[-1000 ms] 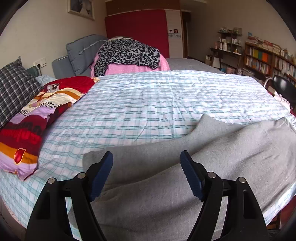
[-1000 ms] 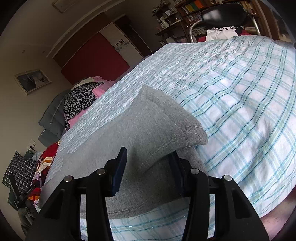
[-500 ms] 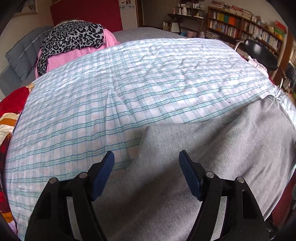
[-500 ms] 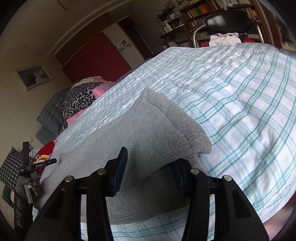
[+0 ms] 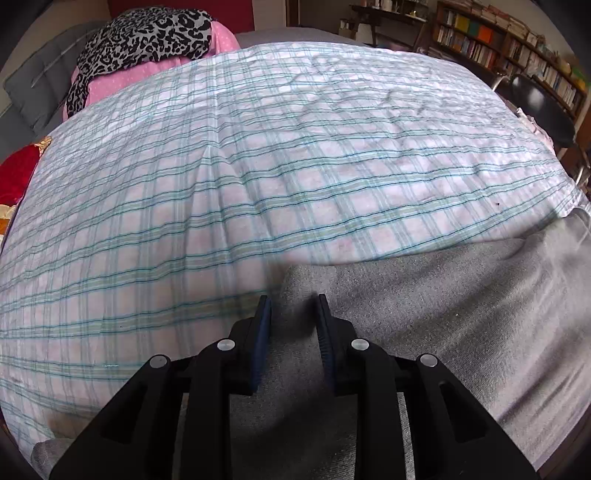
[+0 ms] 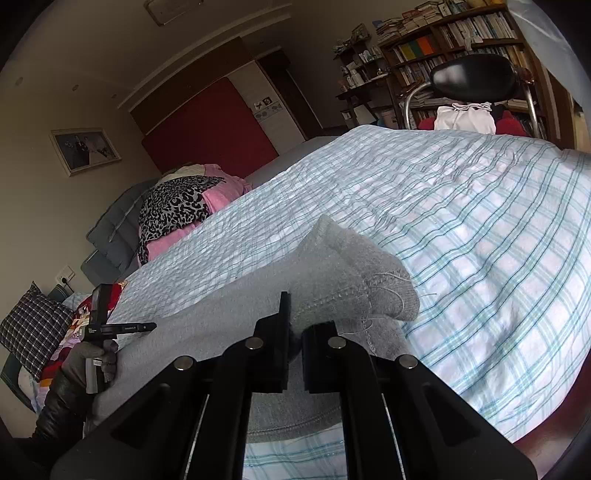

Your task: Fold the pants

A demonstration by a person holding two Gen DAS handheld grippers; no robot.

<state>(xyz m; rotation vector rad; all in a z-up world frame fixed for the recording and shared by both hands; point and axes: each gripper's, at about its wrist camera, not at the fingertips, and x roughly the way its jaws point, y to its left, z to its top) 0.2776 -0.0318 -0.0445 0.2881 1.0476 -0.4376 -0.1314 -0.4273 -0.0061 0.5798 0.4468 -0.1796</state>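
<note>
The left claw (image 5: 291,306) had just been closing and pinched a fold of the soft grey cotton pants (image 5: 424,325) between its blue pads. The pants spread out to its right and back under it, on the bed. The right claw (image 6: 295,314) had just been closing too, and it squeezed the pants' stitched cuff (image 6: 354,280), which stuck up just past its tips. Ahead of both claws lay the white bed sheet with green and blue checks (image 5: 280,166). Far off to the left sat a leopard-print cloth on a pink pile (image 5: 147,33). Far to the right stood a brown bookshelf full of books (image 6: 454,40).
</note>
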